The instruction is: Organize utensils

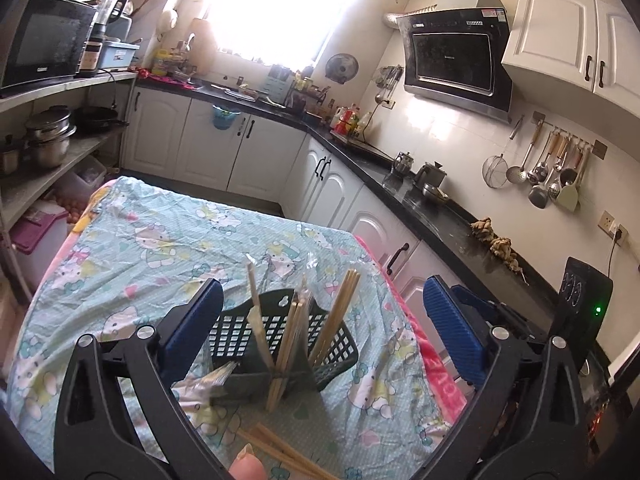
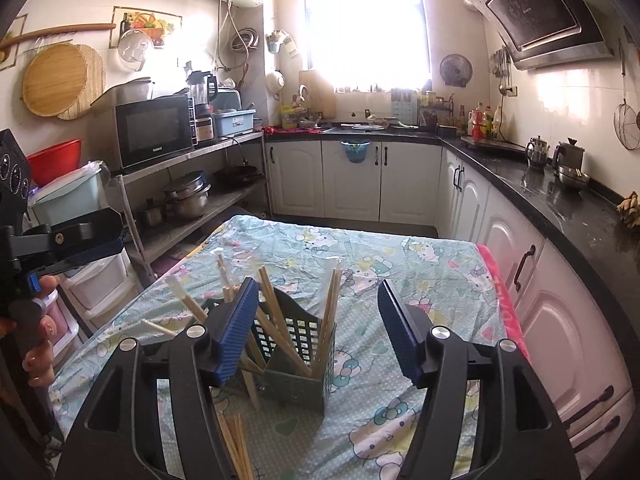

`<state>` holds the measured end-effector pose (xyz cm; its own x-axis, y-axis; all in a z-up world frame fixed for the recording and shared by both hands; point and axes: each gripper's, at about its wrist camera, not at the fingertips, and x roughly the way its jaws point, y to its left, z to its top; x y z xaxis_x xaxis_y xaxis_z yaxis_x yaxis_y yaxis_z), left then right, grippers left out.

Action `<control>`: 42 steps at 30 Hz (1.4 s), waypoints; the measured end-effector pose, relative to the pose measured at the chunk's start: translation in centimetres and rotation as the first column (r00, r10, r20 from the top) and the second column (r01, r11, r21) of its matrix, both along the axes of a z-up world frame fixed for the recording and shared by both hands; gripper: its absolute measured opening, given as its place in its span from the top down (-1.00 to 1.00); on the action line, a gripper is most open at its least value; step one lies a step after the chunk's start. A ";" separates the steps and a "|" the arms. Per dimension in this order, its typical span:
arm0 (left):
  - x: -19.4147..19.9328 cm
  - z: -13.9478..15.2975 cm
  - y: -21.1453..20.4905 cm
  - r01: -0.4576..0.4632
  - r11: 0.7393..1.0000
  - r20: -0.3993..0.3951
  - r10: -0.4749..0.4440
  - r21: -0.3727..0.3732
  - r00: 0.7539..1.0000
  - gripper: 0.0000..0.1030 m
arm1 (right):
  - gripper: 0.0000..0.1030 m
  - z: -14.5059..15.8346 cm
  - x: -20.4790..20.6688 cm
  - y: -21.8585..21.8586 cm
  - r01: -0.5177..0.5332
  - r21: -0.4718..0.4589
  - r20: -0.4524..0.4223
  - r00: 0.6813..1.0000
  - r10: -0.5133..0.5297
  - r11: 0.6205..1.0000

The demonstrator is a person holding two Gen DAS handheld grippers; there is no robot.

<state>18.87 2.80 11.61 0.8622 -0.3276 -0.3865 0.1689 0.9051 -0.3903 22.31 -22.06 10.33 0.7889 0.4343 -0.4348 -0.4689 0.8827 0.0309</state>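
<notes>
**Mostly sorted, a loose bundle left**

Already most of the chopsticks [image 2: 280,320] stand in the dark slotted holder [image 2: 300,376], which sits low in the centre of both views on the cartoon-print tablecloth [image 2: 400,264]. They lean in several directions, some still in clear wrappers, and spread across the compartments; which compartment each occupies is hard to tell.

What looks unfinished is a loose bundle of chopsticks [image 2: 236,444] lying on the cloth at the bottom edge of the frame, just in front of the holder.

Both tools are empty. The left gripper [image 1: 324,320] has its blue pads spread wide on either side of the holder, and the right gripper [image 2: 316,332] is likewise spread apart, pinching nothing. My judgement: the job is well past halfway, with that bundle remaining.
</notes>
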 end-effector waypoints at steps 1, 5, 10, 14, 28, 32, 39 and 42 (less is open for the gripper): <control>-0.3 -0.1 0.1 -0.002 1.000 -0.002 0.002 -0.001 1.000 -0.79 | -0.19 0.0 -0.3 0.0 -0.003 -0.001 0.001 1.000 0.003 1.000; -1.0 -0.6 0.5 -0.012 1.000 -0.012 0.012 0.002 1.000 -0.79 | -0.23 -0.3 -1.4 0.1 -0.017 -0.006 0.002 1.000 0.017 1.000; -1.9 -1.6 0.7 -0.022 1.000 -0.033 0.022 0.005 0.999 -0.79 | -0.24 -0.8 -2.5 0.5 -0.036 -0.015 -0.004 0.999 0.036 0.999; -2.7 -2.1 0.6 -0.025 1.000 -0.041 0.025 0.016 0.999 -0.79 | -0.24 -1.2 -3.3 0.9 -0.053 -0.025 -0.011 0.999 0.053 0.998; -4.5 -4.7 0.6 -0.050 0.996 -0.087 0.056 0.068 0.995 -0.79 | -0.30 -3.5 -5.5 2.6 -0.115 -0.081 -0.042 0.993 0.112 0.990; -4.7 -6.0 0.9 -0.060 0.995 -0.116 0.069 0.076 0.991 -0.79 | -0.30 -4.6 -5.5 2.9 -0.129 -0.091 -0.071 0.990 0.123 0.987; -4.7 -8.1 1.8 -0.079 0.994 -0.171 0.091 0.074 0.981 -0.79 | -0.30 -6.7 -5.4 3.5 -0.148 -0.117 -0.119 0.984 0.134 0.982; -4.6 -9.0 2.2 -0.087 0.994 -0.198 0.099 0.070 0.975 -0.79 | -0.30 -7.5 -5.4 3.7 -0.157 -0.123 -0.140 0.980 0.140 0.980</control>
